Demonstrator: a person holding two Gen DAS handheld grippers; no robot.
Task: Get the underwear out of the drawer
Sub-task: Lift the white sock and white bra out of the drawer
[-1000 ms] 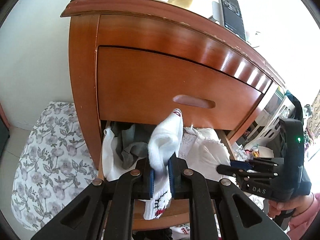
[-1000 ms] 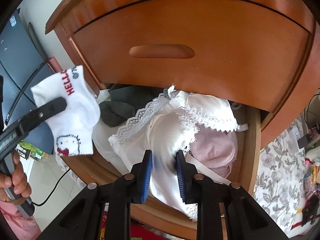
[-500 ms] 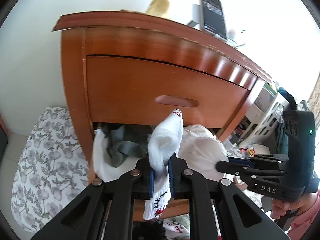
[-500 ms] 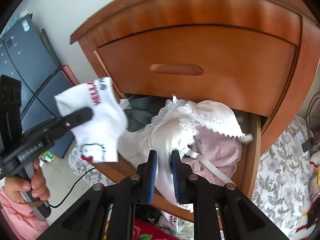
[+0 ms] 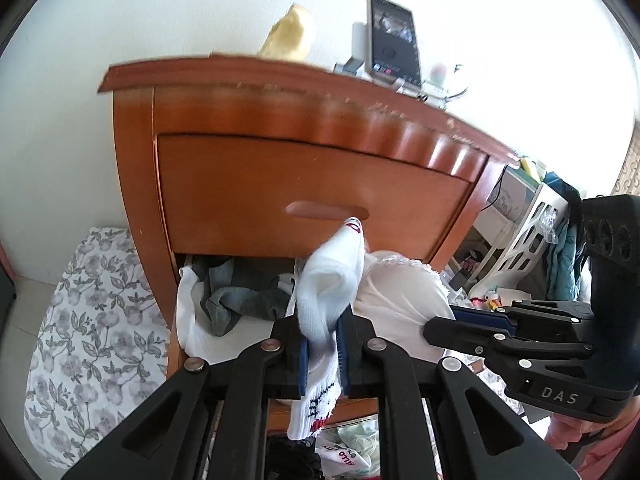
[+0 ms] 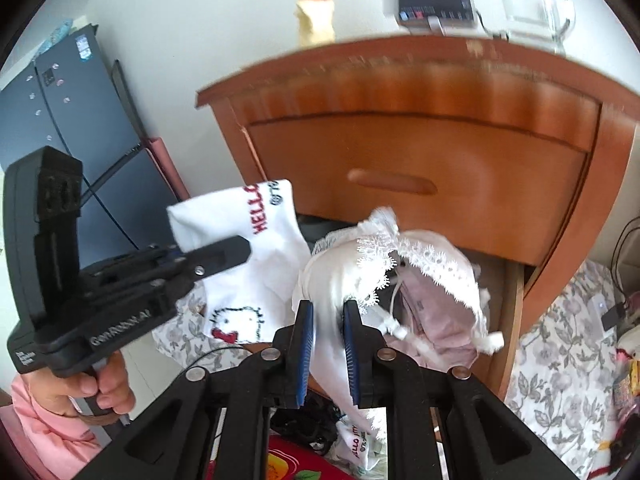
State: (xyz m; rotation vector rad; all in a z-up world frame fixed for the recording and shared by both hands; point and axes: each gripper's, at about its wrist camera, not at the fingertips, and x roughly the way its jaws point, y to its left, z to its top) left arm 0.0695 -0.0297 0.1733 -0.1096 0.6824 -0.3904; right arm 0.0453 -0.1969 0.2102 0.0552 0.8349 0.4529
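My left gripper point(image 5: 322, 344) is shut on a white Hello Kitty sock point(image 5: 330, 280) and holds it in front of the wooden nightstand point(image 5: 312, 168). From the right wrist view, the same sock point(image 6: 248, 264) hangs from the left gripper point(image 6: 236, 252), which a hand holds. My right gripper point(image 6: 328, 320) is shut on a white lace-trimmed undergarment point(image 6: 360, 264), lifted above the open lower drawer point(image 6: 512, 320). A pink garment point(image 6: 432, 320) trails under the lace. A grey garment point(image 5: 240, 296) and white cloth point(image 5: 192, 312) lie in the drawer.
The upper drawer front point(image 5: 320, 200) is closed. A phone point(image 5: 394, 36), a yellow object point(image 5: 290, 36) and a glass mug point(image 6: 528, 0) stand on the nightstand top. Floral bedding point(image 5: 92, 320) lies at the left, a dark blue cabinet point(image 6: 80, 120) beyond it. Clothes point(image 5: 344, 456) lie on the floor below.
Both grippers have pulled up and back from the drawer with their garments. The lace undergarment has risen out of the drawer, and the nightstand top has come into view.
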